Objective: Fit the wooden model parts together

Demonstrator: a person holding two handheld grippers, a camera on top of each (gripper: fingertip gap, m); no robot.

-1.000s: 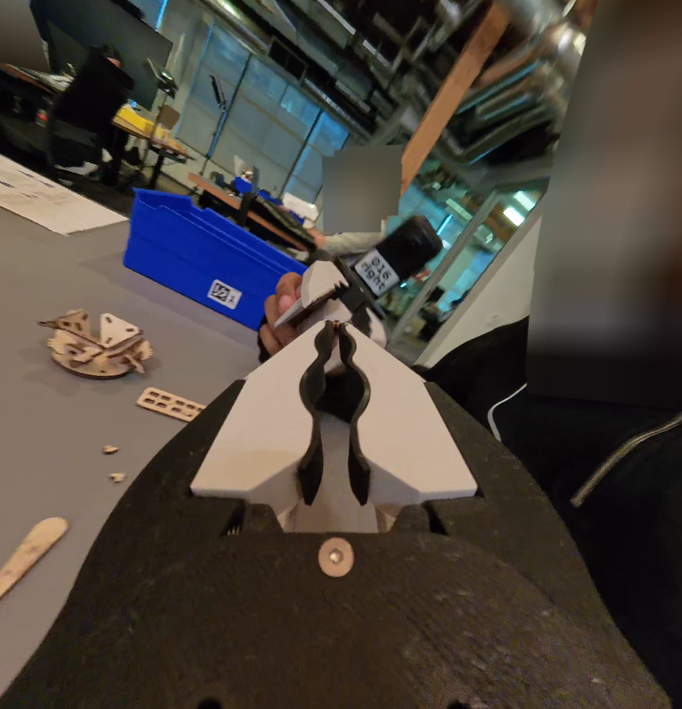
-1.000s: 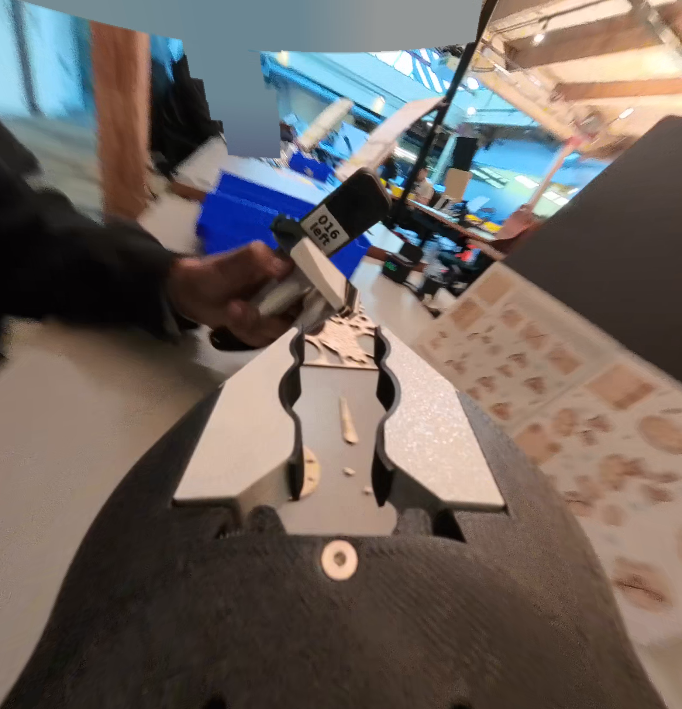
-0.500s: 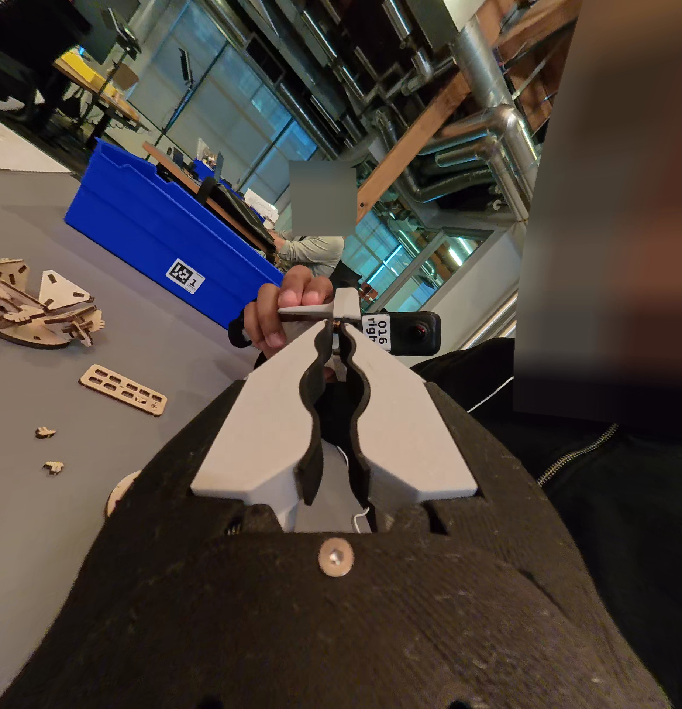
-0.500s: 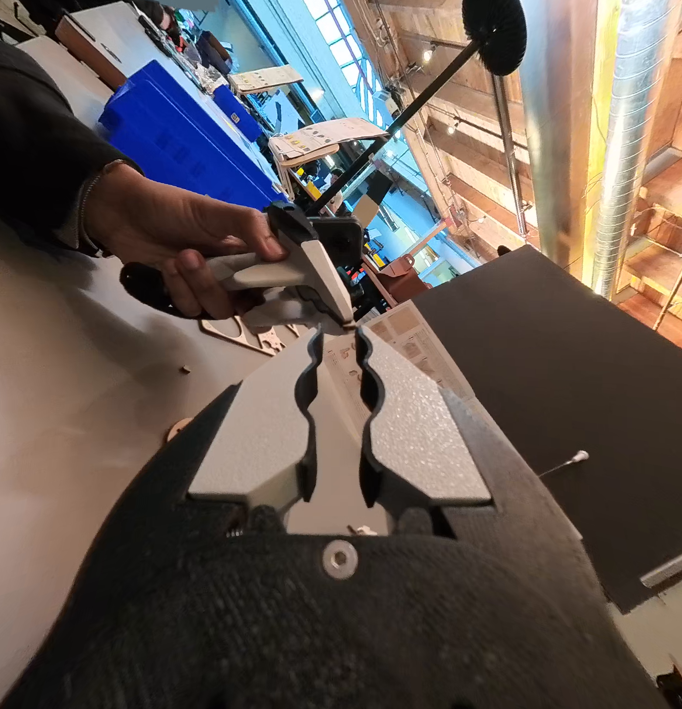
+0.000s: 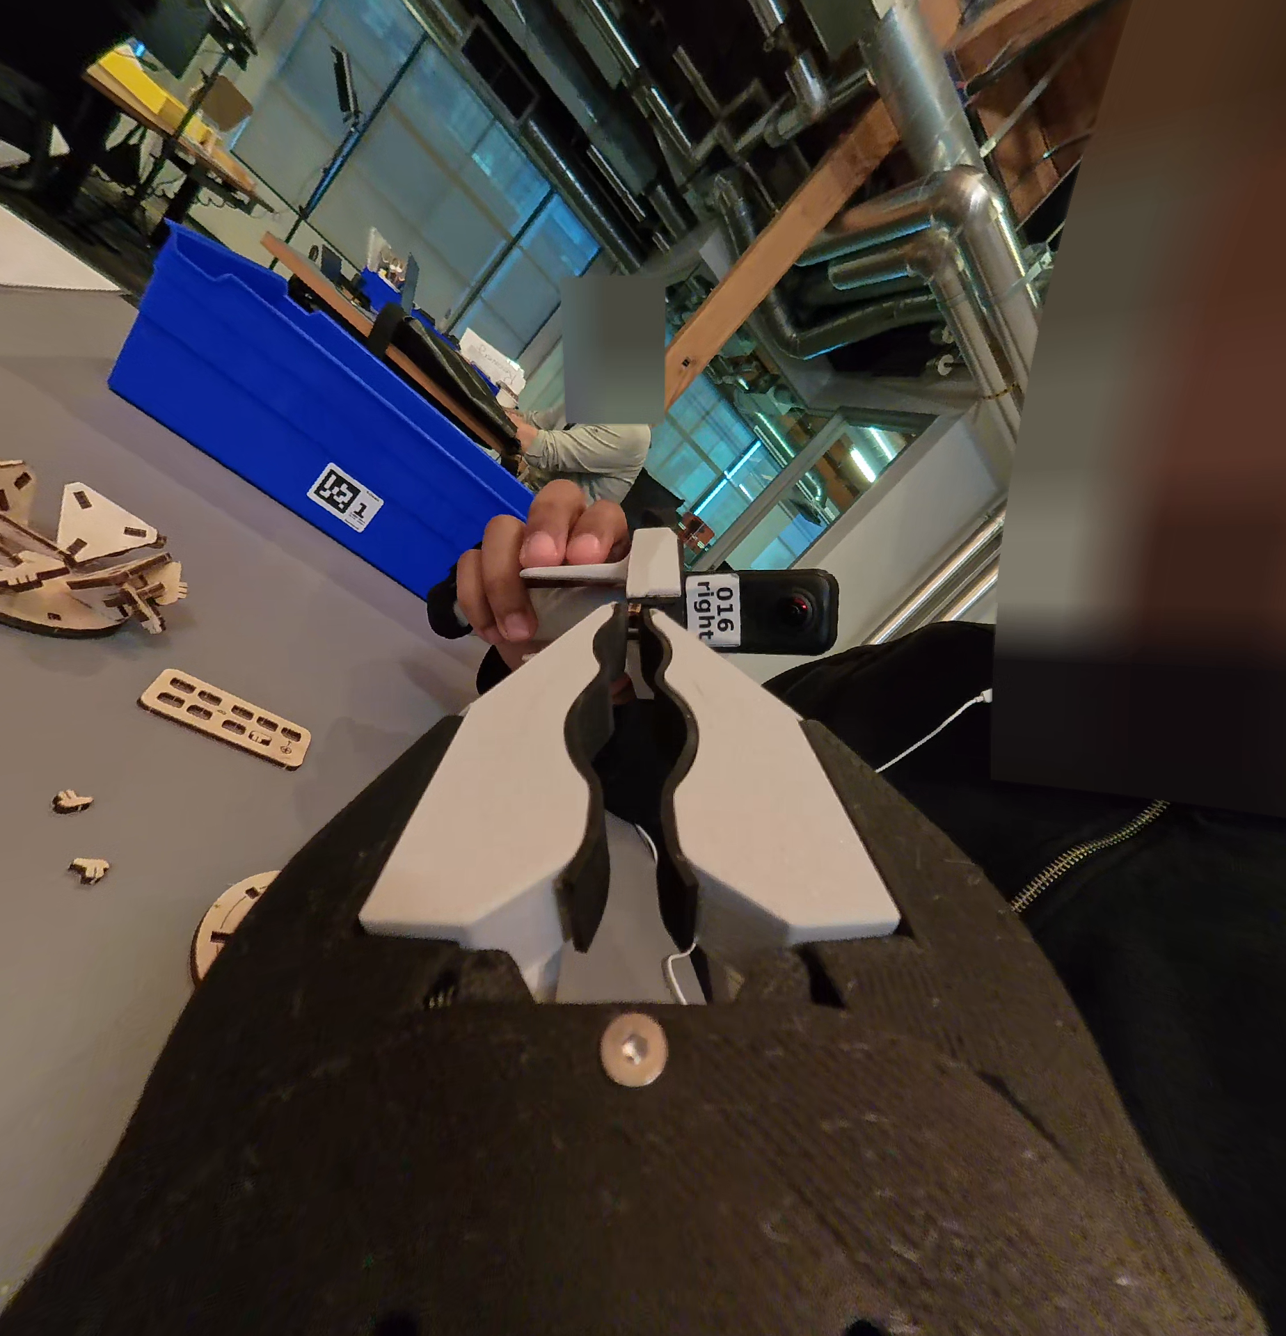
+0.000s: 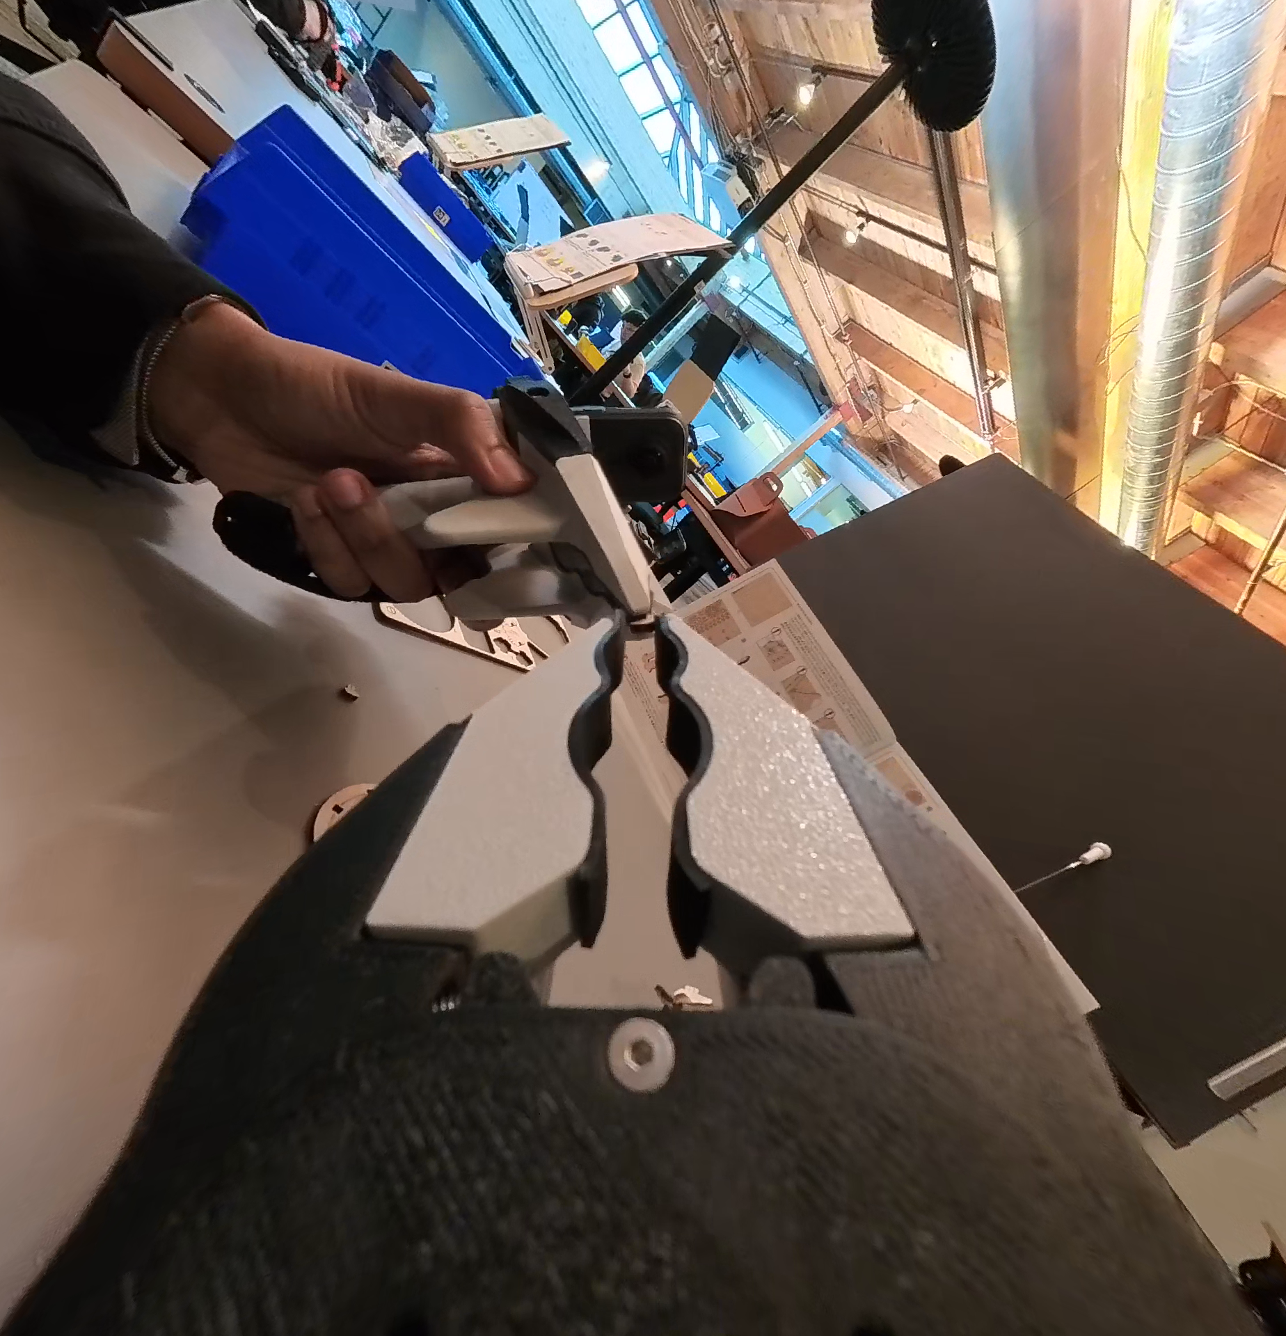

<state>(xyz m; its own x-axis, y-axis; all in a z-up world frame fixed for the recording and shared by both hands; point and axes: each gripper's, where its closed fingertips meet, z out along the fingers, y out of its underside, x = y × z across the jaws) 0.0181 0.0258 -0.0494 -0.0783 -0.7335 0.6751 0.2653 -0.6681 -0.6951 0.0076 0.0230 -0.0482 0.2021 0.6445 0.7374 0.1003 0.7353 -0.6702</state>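
Observation:
My left gripper (image 5: 631,613) is shut on a tiny brown wooden piece (image 5: 631,616) pinched at its very tips. It is held up above the grey table (image 5: 192,904). The right gripper (image 5: 652,571) shows just beyond, edge-on, with its tips at the same piece. In the right wrist view my right gripper (image 6: 640,626) is nearly closed, and its tips pinch the small wooden piece (image 6: 641,622). The left gripper (image 6: 611,535), held by a hand (image 6: 322,448), comes down onto that piece from above. Both grippers grip the one piece tip to tip.
A blue bin (image 5: 286,405) stands at the back. A part-built wooden model (image 5: 62,564), a slotted wooden strip (image 5: 224,726), small bits (image 5: 72,801) and a round disc (image 5: 224,925) lie on the table. An instruction sheet (image 6: 792,665) and a black mat (image 6: 1059,723) lie to the right. Both grippers' tips are close together, under 4 cm apart.
My right gripper's jaws have closed from wide open onto the small piece held in the left gripper. Both grippers have tilted upward and stayed tip to tip.

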